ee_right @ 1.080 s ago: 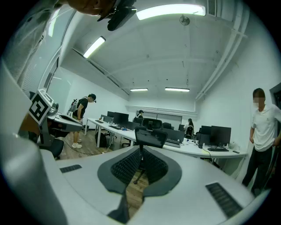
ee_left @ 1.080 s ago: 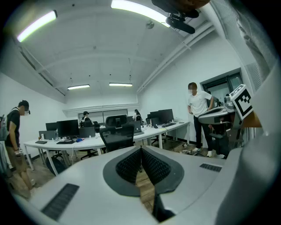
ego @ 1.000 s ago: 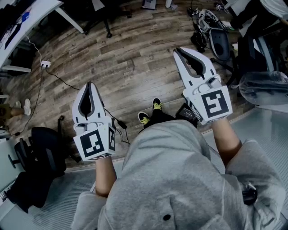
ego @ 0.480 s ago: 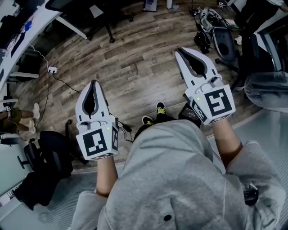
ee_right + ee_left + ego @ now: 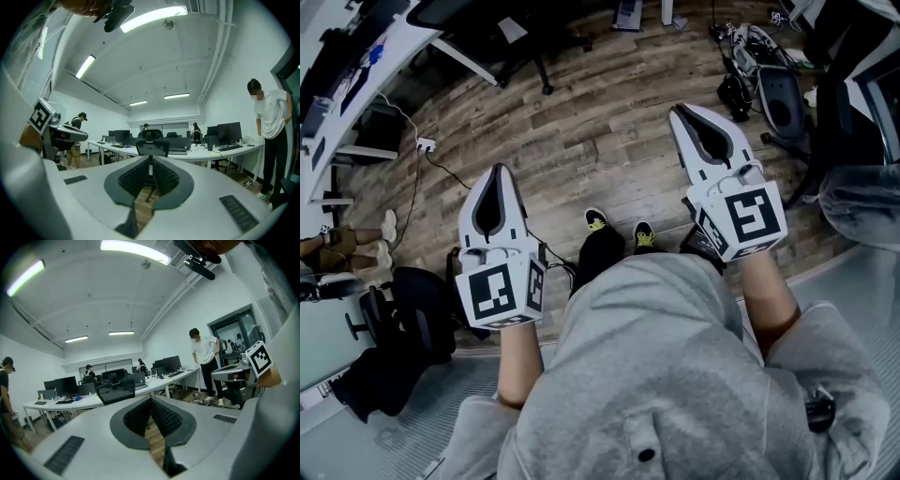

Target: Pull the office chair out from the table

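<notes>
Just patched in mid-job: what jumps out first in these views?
Two white grippers, the left gripper and right gripper, both shut and empty, held out over the wood floor. Straight ahead of the right gripper's jaws, a black office chair stands at the long white table.

No words, numbers or brand names can be read. The only signs are black-and-white square code markers. The left cube [image 5: 497, 292] bears one on its top face and another on its right side face. The right cube [image 5: 748, 217] bears one on its top face and a partly seen one on its left side.
</notes>
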Demonstrator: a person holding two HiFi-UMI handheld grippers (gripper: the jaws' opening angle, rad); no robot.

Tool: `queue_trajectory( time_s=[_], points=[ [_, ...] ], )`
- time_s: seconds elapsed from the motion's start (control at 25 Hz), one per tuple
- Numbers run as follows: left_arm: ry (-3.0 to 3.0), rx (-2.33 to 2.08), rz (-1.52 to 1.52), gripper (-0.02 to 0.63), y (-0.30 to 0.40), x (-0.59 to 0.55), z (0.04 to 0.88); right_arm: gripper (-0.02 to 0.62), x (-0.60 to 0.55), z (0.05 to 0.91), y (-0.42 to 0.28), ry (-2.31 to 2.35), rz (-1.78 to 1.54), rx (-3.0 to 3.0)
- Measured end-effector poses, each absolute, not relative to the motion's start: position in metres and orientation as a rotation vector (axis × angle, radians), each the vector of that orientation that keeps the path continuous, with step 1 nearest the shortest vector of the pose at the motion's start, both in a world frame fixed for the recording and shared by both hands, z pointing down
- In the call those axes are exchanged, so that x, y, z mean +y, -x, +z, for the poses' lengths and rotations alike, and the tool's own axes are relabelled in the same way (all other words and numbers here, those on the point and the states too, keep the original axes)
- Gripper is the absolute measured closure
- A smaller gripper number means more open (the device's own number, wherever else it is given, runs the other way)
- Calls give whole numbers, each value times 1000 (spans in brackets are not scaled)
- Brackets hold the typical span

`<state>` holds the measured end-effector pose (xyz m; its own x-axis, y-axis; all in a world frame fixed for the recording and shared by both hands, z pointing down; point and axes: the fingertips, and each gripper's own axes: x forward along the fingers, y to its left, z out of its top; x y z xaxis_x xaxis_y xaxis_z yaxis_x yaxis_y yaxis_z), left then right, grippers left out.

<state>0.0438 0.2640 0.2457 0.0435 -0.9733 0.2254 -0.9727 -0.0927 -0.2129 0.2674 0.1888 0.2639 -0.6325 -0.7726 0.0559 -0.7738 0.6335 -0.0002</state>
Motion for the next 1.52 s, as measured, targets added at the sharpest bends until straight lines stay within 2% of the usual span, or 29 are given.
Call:
queue_trajectory(
  time_s=[0.68,1.04,1.52],
  points=[
    [2284,2027,-511,592,-68,233,238,552,174,267,-276,-1385,100,-2819],
    [2273,2057,-459,592,-46,207,239,552,149,267,-252,-1348,93,-2830],
    [2290,2098,-414,592,25,117,251,552,61,274,-172,-1244,21,-2787]
  ],
)
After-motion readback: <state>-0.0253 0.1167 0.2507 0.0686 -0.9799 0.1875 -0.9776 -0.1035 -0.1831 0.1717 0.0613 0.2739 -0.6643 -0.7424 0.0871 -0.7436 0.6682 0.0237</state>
